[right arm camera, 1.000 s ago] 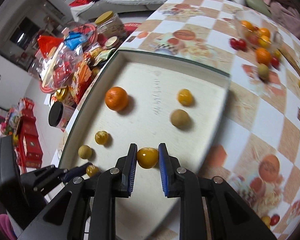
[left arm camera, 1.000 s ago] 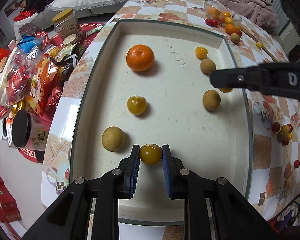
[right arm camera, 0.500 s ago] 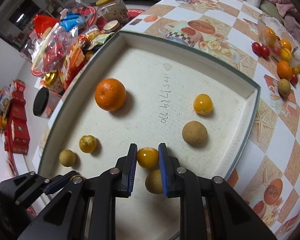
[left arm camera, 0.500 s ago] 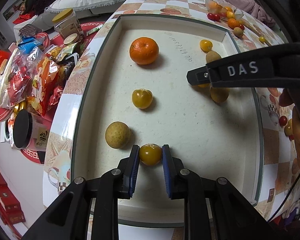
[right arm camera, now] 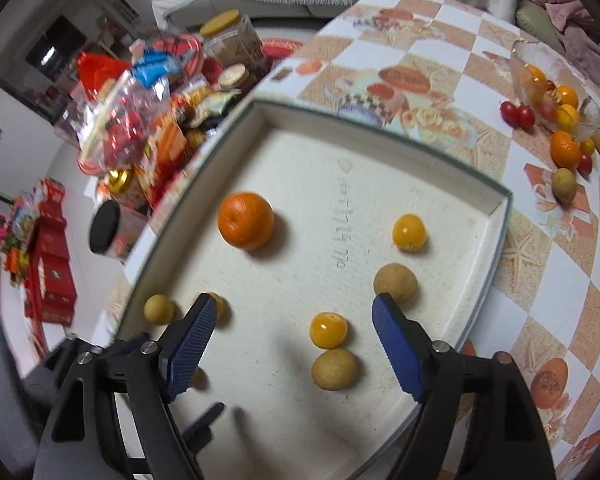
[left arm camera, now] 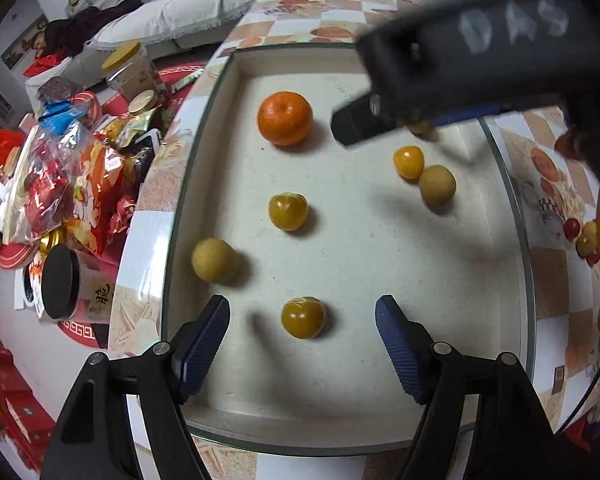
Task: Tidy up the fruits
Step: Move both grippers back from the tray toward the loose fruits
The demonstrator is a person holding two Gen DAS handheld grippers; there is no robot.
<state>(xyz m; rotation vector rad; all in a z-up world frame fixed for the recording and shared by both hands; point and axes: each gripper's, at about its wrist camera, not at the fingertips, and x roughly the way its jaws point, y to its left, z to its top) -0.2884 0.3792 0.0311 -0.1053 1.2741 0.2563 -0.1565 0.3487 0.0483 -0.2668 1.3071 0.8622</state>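
Shallow cream tray with green rim (left arm camera: 512, 216): held every item below.
My left gripper (left arm camera: 302, 322): jaws spread wide; a dark-yellow round tomato-like fruit (left arm camera: 302, 317) lay loose between them.
My right gripper (right arm camera: 296, 330): jaws likewise apart, over a bright yellow fruit (right arm camera: 328, 330) apparently touching a tan round fruit (right arm camera: 334, 369), though blur made that uncertain.
Large orange mandarin (right arm camera: 245, 220): farther back, well apart.
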